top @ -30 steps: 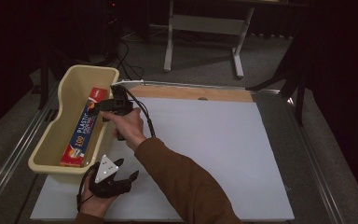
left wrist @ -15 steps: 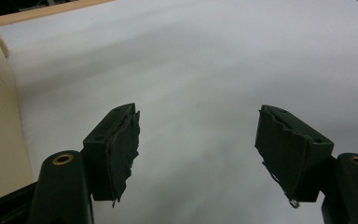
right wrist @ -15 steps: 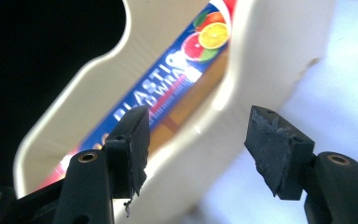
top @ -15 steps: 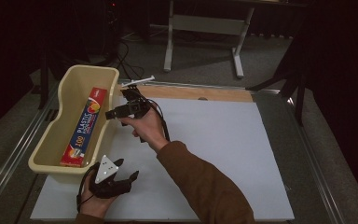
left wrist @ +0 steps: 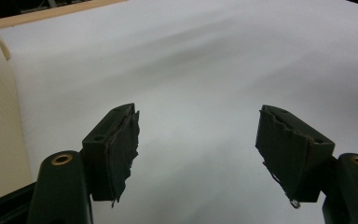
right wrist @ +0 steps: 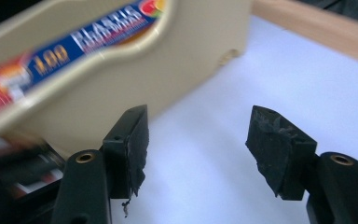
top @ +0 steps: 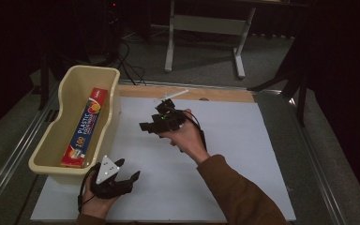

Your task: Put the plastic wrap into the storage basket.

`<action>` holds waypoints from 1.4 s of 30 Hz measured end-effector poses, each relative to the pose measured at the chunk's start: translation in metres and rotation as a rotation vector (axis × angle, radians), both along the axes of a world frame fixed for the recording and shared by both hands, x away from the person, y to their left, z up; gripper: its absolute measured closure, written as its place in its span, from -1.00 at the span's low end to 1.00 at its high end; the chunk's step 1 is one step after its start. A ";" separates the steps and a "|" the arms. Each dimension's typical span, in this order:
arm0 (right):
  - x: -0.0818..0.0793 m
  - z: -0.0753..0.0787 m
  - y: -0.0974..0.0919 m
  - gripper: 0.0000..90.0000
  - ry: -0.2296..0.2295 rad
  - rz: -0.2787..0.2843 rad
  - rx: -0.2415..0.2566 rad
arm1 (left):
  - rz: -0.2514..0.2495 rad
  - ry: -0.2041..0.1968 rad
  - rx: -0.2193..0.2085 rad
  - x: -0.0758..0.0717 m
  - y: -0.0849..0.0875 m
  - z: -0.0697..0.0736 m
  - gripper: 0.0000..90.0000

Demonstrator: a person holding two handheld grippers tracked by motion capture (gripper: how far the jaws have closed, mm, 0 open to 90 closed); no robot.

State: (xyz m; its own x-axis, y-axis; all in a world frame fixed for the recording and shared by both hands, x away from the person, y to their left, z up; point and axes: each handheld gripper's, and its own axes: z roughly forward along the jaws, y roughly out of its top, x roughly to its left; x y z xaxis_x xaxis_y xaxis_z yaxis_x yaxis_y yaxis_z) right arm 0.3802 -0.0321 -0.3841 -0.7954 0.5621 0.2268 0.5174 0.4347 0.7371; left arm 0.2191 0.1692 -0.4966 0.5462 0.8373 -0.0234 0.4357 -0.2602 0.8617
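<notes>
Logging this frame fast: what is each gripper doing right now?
Left gripper: open, empty, over the white table sheet.
Right gripper: open, empty, beside the cream plastic bin.

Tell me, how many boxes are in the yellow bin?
1. A plastic wrap box lies lengthwise on the floor of the bin, at the table's left. Nothing else shows inside, though the near wall may hide a bit of the bottom.

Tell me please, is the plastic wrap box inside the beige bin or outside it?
Inside. The plastic wrap box lies flat along the bottom of the beige bin, with the bin's walls around it.
</notes>
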 end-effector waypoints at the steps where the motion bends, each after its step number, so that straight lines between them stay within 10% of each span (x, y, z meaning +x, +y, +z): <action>1: -0.004 -0.002 -0.007 -0.17 -0.040 -0.003 -0.017 | 0.000 0.000 0.000 0.000 0.000 0.000 -0.34; 4: -0.015 -0.012 -0.029 -0.19 -0.162 -0.002 -0.065 | -0.001 0.001 0.002 0.000 -0.001 0.000 -0.34; 11: -0.038 -0.032 -0.081 -0.20 -0.233 -0.016 -0.087 | 0.004 -0.002 0.002 0.000 0.000 0.000 -0.34; 28: -0.090 -0.088 -0.211 -0.26 -0.242 -0.222 -0.037 | 0.011 -0.006 -0.001 0.000 -0.001 0.000 -0.35; 37: -0.108 -0.101 -0.245 -0.55 -0.220 -0.276 0.136 | 0.001 -0.020 -0.007 -0.001 -0.002 0.002 -0.41; 42: -0.112 -0.102 -0.252 -0.65 -0.248 -0.339 0.098 | -0.007 -0.039 0.001 -0.003 -0.002 0.003 -0.42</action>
